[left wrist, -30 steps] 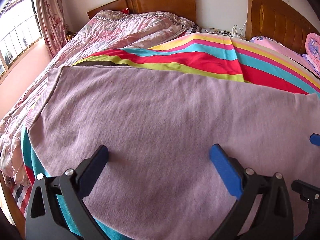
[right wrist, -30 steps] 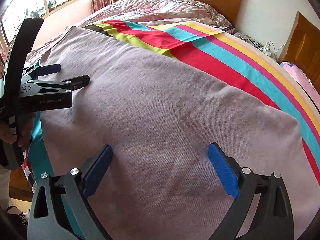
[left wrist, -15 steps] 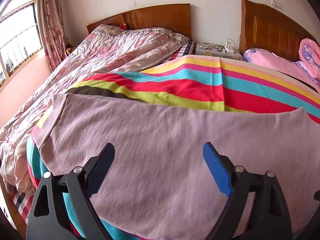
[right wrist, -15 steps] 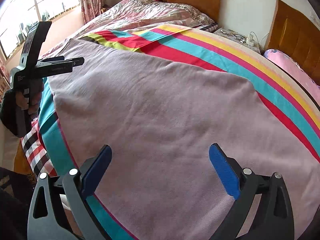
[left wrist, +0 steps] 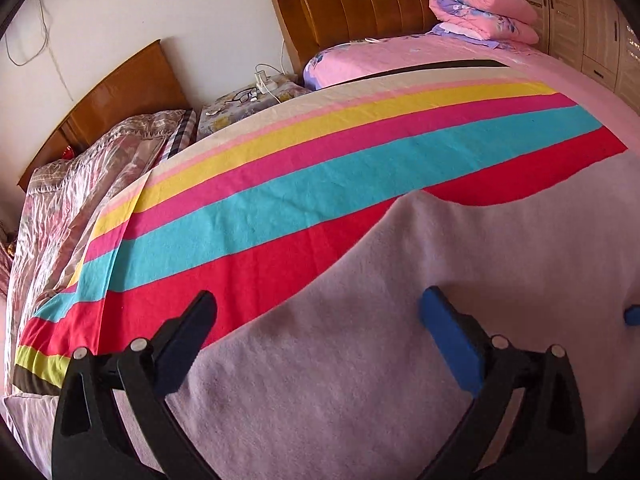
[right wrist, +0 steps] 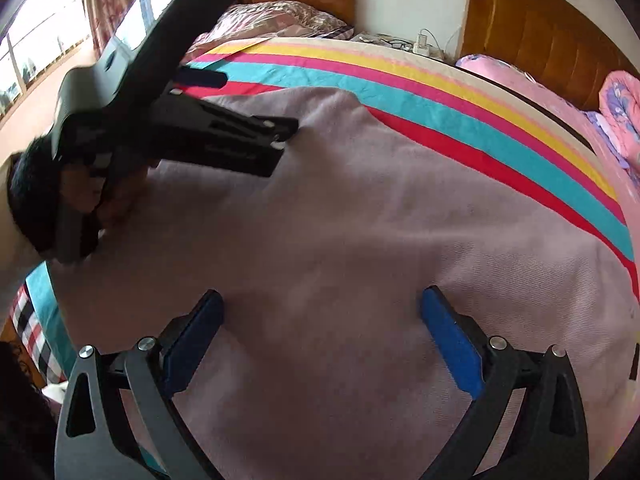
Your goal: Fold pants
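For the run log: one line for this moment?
left gripper: open | right gripper: open | mauve knit pants: flat on striped blanket, ungrasped

1. The plain mauve knitted pants [left wrist: 400,380] are one dusty lilac all over, with no print.
2. Beyond the pants, the striped cotton bedsheet [left wrist: 300,200] runs red, turquoise, magenta, yellow, pale pink and cream.
3. Each black plastic hand-held gripper [right wrist: 320,344] carries blue pads [right wrist: 452,344].
4. Left of the bedsheet, a crumpled quilt [left wrist: 80,184] is pinkish with a faded floral print.
5. Behind the bedsheet, the wooden headboard [left wrist: 360,0] is glossy orange-brown.
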The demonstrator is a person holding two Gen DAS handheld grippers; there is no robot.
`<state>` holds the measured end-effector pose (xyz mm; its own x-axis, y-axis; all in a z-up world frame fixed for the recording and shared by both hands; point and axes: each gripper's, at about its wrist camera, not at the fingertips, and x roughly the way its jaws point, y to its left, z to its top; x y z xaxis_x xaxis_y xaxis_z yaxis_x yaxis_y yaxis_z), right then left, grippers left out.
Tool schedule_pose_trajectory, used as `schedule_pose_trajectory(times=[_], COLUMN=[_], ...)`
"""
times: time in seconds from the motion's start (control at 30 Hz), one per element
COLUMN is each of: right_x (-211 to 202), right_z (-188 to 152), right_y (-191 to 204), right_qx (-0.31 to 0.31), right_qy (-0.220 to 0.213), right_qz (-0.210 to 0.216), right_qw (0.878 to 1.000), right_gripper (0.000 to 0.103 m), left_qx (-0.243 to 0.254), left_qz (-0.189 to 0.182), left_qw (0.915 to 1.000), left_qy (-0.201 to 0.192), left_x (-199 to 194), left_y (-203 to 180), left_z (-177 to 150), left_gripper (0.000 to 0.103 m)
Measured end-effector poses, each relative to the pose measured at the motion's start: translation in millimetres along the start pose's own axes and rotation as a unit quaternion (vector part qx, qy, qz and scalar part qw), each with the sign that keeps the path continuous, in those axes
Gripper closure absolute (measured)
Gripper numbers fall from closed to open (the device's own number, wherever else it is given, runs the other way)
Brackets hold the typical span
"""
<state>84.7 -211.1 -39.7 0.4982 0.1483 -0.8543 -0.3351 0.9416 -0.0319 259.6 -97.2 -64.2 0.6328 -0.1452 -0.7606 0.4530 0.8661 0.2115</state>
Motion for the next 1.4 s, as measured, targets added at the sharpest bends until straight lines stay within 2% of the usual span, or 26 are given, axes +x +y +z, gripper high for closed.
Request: schedule_pose_trajectory(times=[0.07, 0.13, 0.17, 0.23, 0.27, 0.3, 0.37, 0.43, 0.5, 0.57, 0.63, 0.7, 0.83, 0.87, 0.9, 0.93, 1.0, 1.07, 1.13, 1.2, 1.27, 1.4], right_x=[-9, -19, -23, -31, -35, -37, -35, -24, -12, -13, -18, -26, -42, -50, -60, -68, -75, -67, -62, -62, -64, -64], right_z=[-13, -22, -24, -22, -20, -17, -11, -6, -9, -17, -29, -44, -62, -64, -66, -68, -73, -80, -86, -93, -101, -116], right_y=[2, 0, -4, -15, -23, -32, -49, -63, -71, -66, -62, -60, -62, -64, -69, -77, -94, -102, -95, -87, -87, -90], right_qx=[-0.014, -0.02, -0.016, 0.01, 0.031, 0.054, 0.094, 0.121, 0.128, 0.102, 0.086, 0.084, 0.081, 0.088, 0.1, 0.117, 0.149, 0.154, 0.131, 0.112, 0.119, 0.123], right_qy=[0.012, 0.019, 0.016, -0.007, -0.026, -0.046, -0.068, -0.051, -0.02, -0.014, -0.007, -0.008, -0.021, -0.034, -0.054, -0.073, -0.083, -0.059, -0.043, -0.033, -0.042, -0.065], right_qz=[0.022, 0.046, 0.057, 0.055, 0.044, 0.035, 0.014, -0.008, 0.004, 0.0, 0.001, 0.01, 0.023, 0.019, 0.005, -0.01, -0.033, -0.048, -0.053, -0.064, -0.054, -0.035], right_qw=[1.0, 0.999, 0.998, 0.998, 0.998, 0.997, 0.993, 0.991, 0.992, 0.995, 0.996, 0.996, 0.996, 0.995, 0.993, 0.99, 0.985, 0.985, 0.989, 0.991, 0.991, 0.99], right_gripper=[0.004, 0.004, 0.004, 0.004, 0.004, 0.004, 0.004, 0.004, 0.004, 0.004, 0.004, 0.004, 0.004, 0.005, 0.005, 0.005, 0.004, 0.004, 0.005, 0.005, 0.004, 0.004], left_qx=[-0.035, -0.081, -0.101, -0.118, -0.102, -0.087, -0.06, -0.01, 0.063, 0.11, 0.101, 0.077, 0.045, 0.039, 0.037, 0.041, 0.074, 0.123, 0.147, 0.134, 0.115, 0.094], left_qz=[-0.034, -0.073, -0.08, -0.05, -0.026, -0.022, -0.068, -0.1, -0.1, -0.09, -0.084, -0.098, -0.087, -0.09, -0.118, -0.149, -0.178, -0.187, -0.176, -0.18, -0.196, -0.205], left_qw=[0.9987, 0.9935, 0.991, 0.9912, 0.9941, 0.9959, 0.9959, 0.9948, 0.9929, 0.9899, 0.9911, 0.9921, 0.9952, 0.9952, 0.9923, 0.9879, 0.9806, 0.9741, 0.9731, 0.9745, 0.9737, 0.9741], left_qy=[0.013, 0.031, 0.036, 0.033, 0.023, 0.011, -0.002, -0.012, -0.019, -0.007, -0.021, -0.009, 0.008, 0.003, -0.008, -0.018, -0.033, -0.036, -0.027, -0.007, 0.012, 0.017], left_x=[9, 15, 18, 15, 8, -2, -20, -32, -31, -16, -6, 5, 10, 2, -9, -20, -35, -36, -21, -1, 13, 18], left_y=[14, 31, 37, 39, 31, 20, -10, -51, -97, -127, -131, -123, -117, -120, -126, -133, -164, -199, -224, -233, -230, -225], left_z=[1, -1, -2, -1, 2, 7, 20, 33, 40, 40, 42, 45, 55, 57, 61, 65, 73, 76, 78, 82, 86, 88], left_gripper=[0.001, 0.001, 0.001, 0.001, 0.004, 0.007, 0.006, 0.005, 0.005, 0.005, 0.001, 0.001, 0.001, 0.004, 0.004, 0.004, 0.003, 0.003, 0.003, 0.002, 0.001, 0.001])
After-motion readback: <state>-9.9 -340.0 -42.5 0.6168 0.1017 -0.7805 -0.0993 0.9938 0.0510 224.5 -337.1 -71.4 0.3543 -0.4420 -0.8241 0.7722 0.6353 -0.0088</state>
